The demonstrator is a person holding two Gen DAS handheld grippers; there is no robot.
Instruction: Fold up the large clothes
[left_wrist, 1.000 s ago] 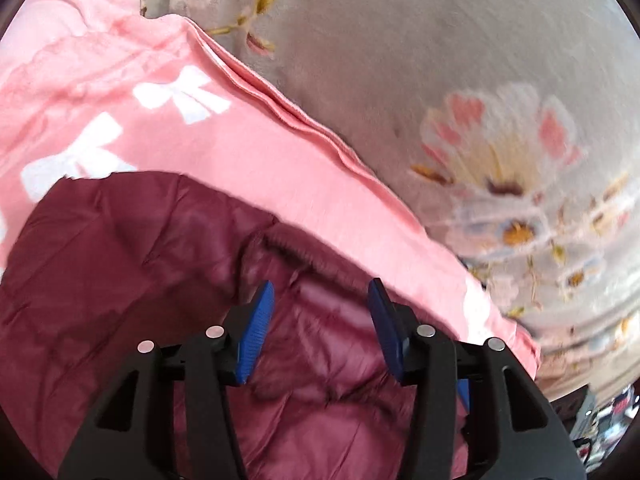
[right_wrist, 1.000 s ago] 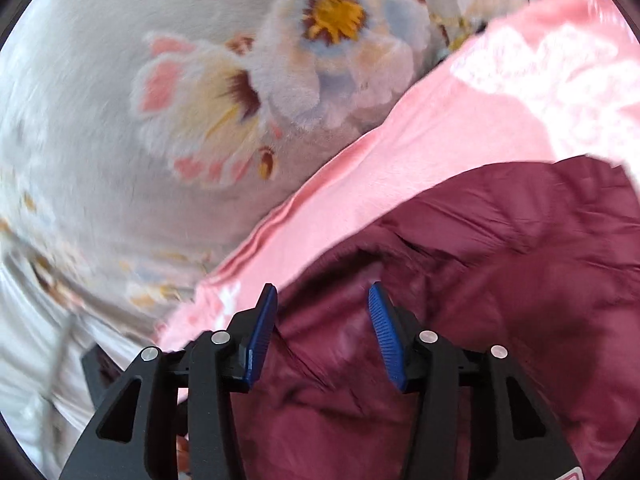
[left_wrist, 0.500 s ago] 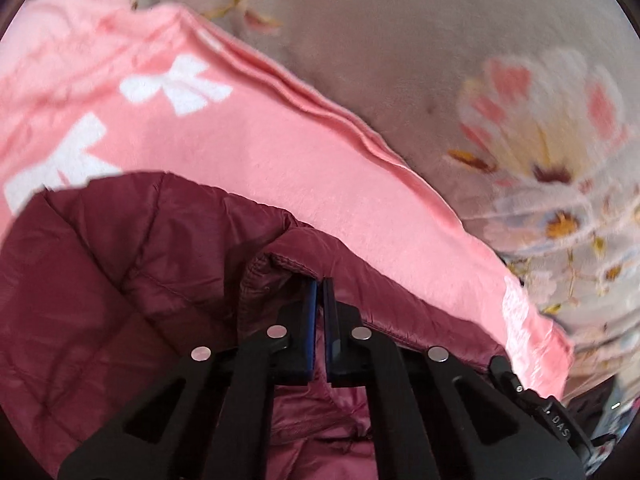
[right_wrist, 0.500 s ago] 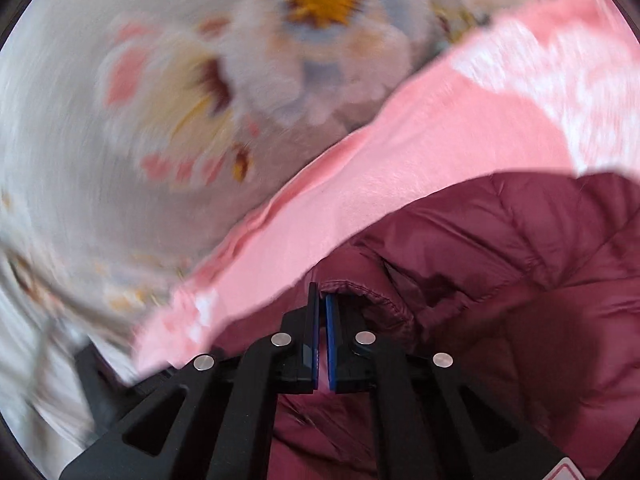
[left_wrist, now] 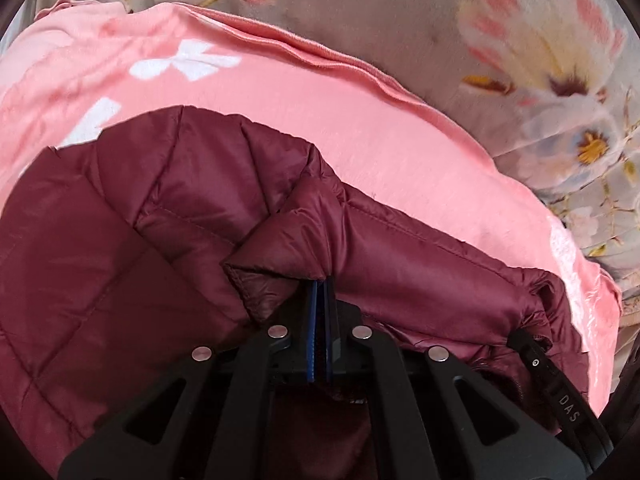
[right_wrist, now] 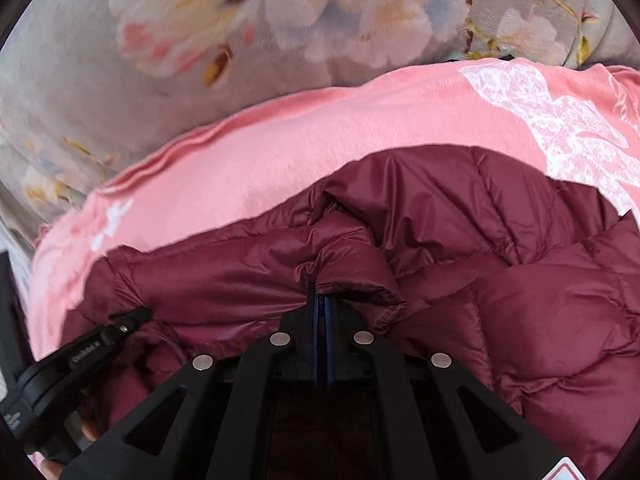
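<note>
Both the left gripper (left_wrist: 320, 292) and right gripper (right_wrist: 320, 300) have fingers clenched on the maroon puffer jacket (left_wrist: 120, 240) hem, ready to fold it over the pink blanket (left_wrist: 360, 120).

We count one maroon quilted jacket (left_wrist: 168, 216), seen from both wrists. Beneath it we find one pink blanket (left_wrist: 280, 120), and under that one grey floral bedcover (left_wrist: 400, 8). We count two tongs, the left tongs (left_wrist: 320, 288) and the right tongs (right_wrist: 321, 300), each with two blue pads (left_wrist: 313, 320) pressed together on the jacket's edge.
</note>
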